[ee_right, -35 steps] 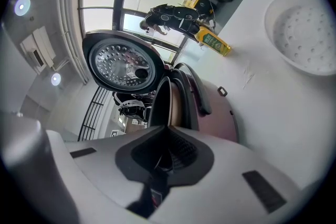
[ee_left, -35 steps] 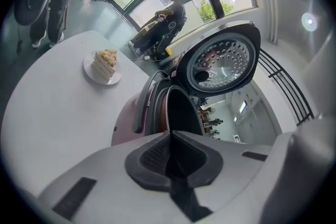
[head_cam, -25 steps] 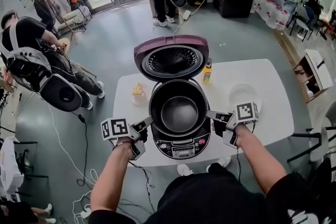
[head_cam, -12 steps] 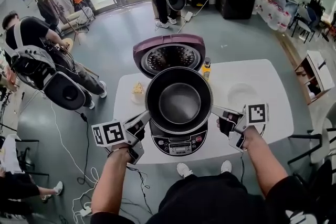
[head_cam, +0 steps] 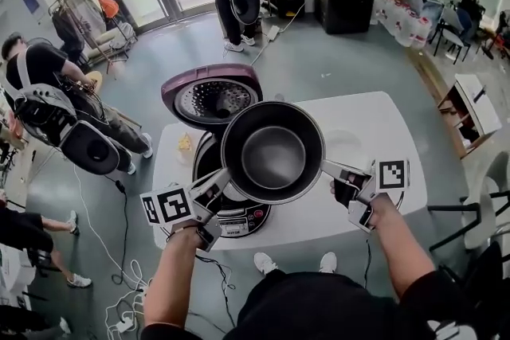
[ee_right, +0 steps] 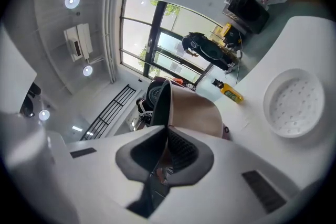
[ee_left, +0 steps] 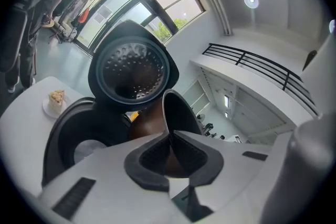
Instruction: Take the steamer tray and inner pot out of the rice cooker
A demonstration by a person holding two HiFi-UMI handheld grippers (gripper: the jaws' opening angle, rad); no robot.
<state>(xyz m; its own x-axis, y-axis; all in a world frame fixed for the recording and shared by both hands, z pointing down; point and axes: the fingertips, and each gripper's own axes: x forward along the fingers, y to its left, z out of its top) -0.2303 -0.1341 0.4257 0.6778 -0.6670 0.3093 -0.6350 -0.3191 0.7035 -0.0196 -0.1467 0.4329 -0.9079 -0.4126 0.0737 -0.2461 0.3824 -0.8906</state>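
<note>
Left claw (head_cam: 217, 182) and right claw (head_cam: 328, 169) each clamped tight on opposite rims of the inner pot (head_cam: 272, 155), held between them. Rice cooker (head_cam: 239, 217) below left claw, panel print unreadable. Steamer tray (ee_right: 295, 103) on desk (head_cam: 374, 123), right of right claw.

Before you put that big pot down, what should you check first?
1. Is the left gripper shut on the inner pot rim: ok.
2. Is the right gripper shut on the opposite rim: ok.
3. Is the inner pot lifted clear of the rice cooker: ok.
4. Is the steamer tray out and lying on the table: ok.
5. Is the inner pot held level: ok.
6. Is the table bare right under the pot: cannot tell, the pot hides it.
</note>
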